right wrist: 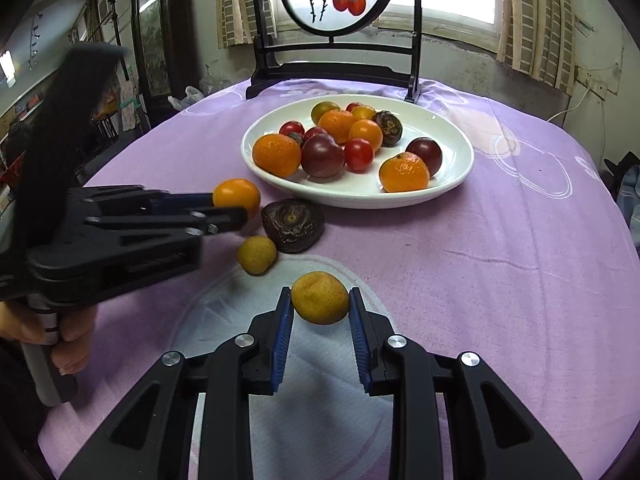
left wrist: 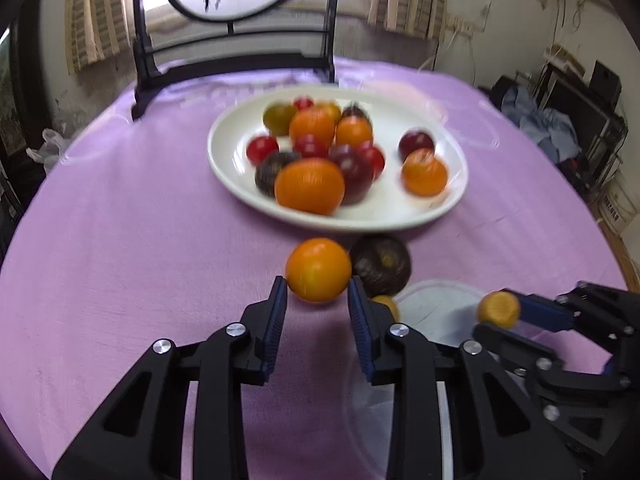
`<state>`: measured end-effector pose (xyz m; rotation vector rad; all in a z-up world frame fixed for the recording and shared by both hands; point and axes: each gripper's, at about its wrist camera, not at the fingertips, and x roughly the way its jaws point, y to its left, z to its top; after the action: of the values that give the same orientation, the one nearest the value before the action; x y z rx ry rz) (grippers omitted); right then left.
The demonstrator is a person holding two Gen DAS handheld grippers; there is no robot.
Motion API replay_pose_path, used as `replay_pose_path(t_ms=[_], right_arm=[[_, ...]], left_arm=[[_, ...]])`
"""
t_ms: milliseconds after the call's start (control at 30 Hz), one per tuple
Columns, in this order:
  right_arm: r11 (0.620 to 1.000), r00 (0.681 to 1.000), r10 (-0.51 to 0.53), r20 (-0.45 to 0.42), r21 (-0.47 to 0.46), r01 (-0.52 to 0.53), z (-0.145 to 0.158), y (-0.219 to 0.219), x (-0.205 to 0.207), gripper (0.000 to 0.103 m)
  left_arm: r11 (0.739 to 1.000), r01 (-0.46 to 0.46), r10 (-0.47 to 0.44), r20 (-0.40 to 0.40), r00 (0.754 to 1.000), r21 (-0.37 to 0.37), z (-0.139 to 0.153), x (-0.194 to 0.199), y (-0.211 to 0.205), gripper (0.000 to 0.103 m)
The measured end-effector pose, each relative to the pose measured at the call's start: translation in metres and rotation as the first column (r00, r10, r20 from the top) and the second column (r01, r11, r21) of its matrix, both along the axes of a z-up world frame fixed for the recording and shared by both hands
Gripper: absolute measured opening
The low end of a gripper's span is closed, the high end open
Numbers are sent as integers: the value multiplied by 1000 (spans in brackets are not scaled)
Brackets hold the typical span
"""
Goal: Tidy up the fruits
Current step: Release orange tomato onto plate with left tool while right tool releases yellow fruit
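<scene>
Tongs: my left gripper [left wrist: 317, 290] clenched on orange tomato [left wrist: 318, 270] | my right gripper [right wrist: 320, 300] grasping yellow fruit [right wrist: 319, 297] | advice: lift slowly, grips probably shallow, toward plate [right wrist: 448, 188].

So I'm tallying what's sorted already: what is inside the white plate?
The white plate holds piled fruits: three mandarins, small red, orange and dark purple tomatoes. Whatever lies beneath or behind the heap is covered.

Your desk wears soft, matt lilac cloth [right wrist: 480, 280]; the plate [right wrist: 460, 168] looks glossy white ceramic; your left hand-held gripper [left wrist: 318, 300] is matt black plastic with ribbed blue pads.
</scene>
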<state>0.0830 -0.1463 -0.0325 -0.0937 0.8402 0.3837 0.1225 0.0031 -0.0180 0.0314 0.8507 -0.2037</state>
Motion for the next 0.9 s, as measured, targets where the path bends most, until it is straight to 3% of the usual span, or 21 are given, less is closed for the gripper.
replay_pose_path(t_ms=[100, 200, 267, 467, 633, 733, 900], right_arm=[[999, 999, -31, 17, 19, 31, 4, -7, 0, 29], [998, 996, -55, 64, 34, 52, 13, -10, -4, 28], [998, 995, -48, 93, 45, 44, 19, -10, -6, 28], [998, 996, -32, 83, 61, 27, 18, -12, -4, 28], [998, 998, -20, 65, 66, 16, 17, -12, -6, 28], [997, 998, -21, 59, 71, 16, 16, -12, -7, 28], [997, 999, -17, 49, 77, 13, 14, -11, -7, 28]], left_arm=[[1000, 3, 0, 97, 995, -31, 25, -17, -1, 24], [998, 14, -7, 123, 992, -60, 40, -24, -3, 24], [999, 33, -28, 132, 991, -38, 42, -24, -7, 24], [999, -3, 1, 45, 999, 39, 18, -14, 5, 31], [999, -11, 13, -55, 998, 45, -9, -2, 10, 31], [1000, -11, 13, -81, 997, 24, -21, 6, 10, 37], [1000, -18, 19, -94, 995, 18, -33, 19, 2, 36]])
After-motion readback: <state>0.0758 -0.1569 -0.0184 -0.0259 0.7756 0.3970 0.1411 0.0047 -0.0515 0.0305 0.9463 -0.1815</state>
